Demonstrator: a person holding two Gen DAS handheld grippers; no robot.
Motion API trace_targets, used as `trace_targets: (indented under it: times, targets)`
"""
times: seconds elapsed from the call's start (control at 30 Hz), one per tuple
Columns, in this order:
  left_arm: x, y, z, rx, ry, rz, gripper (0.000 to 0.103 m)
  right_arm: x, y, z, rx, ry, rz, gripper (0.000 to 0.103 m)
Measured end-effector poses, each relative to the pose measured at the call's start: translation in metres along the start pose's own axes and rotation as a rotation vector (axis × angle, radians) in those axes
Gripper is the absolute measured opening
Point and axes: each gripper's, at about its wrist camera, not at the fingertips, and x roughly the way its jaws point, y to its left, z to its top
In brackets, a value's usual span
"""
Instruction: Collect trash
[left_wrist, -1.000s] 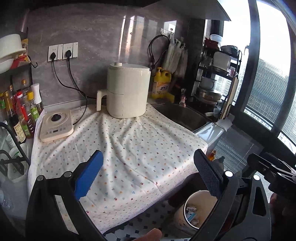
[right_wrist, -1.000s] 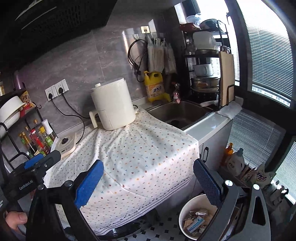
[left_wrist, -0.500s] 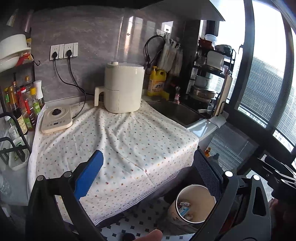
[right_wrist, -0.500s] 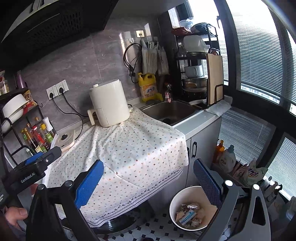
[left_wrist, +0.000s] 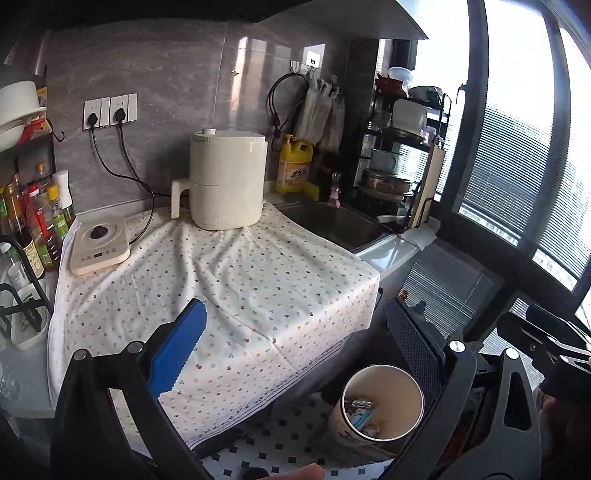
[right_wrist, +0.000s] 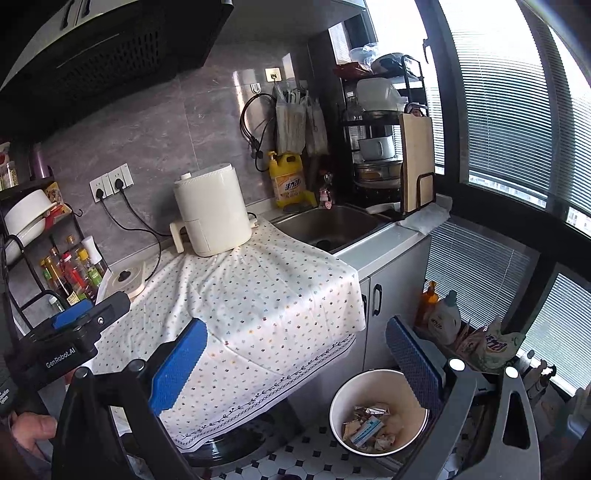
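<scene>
A white round trash bin (right_wrist: 378, 411) stands on the tiled floor below the counter, with wrappers and crumpled paper (right_wrist: 365, 426) inside. It also shows in the left wrist view (left_wrist: 380, 400). My left gripper (left_wrist: 295, 350) is open and empty, above the counter's front edge. My right gripper (right_wrist: 295, 354) is open and empty, held high above the bin and the counter's corner. The dotted cloth (left_wrist: 221, 295) on the counter carries no loose trash that I can see.
A cream air fryer (left_wrist: 227, 181) stands at the back of the cloth, a small induction hob (left_wrist: 99, 247) at the left. A sink (right_wrist: 328, 225), yellow detergent bottle (right_wrist: 290, 181) and dish rack (right_wrist: 384, 147) are at the right. Bottles (right_wrist: 443, 317) stand by the window.
Both grippers have pulled back and risen away from the counter. The bin and floor now show more fully in both views. Both stay open.
</scene>
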Motion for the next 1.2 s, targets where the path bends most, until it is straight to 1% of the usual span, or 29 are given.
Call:
trace_targets:
  times: [0.43, 1.2]
  targets:
    - [0.008, 0.0, 0.002, 0.007, 0.001, -0.033, 0.097, 0.004, 0.004, 0.0, 0.007, 0.002, -0.032, 0.095]
    - [0.023, -0.003, 0.015, 0.016, -0.011, -0.051, 0.097, 0.013, 0.004, 0.01, 0.022, -0.017, -0.055, 0.095]
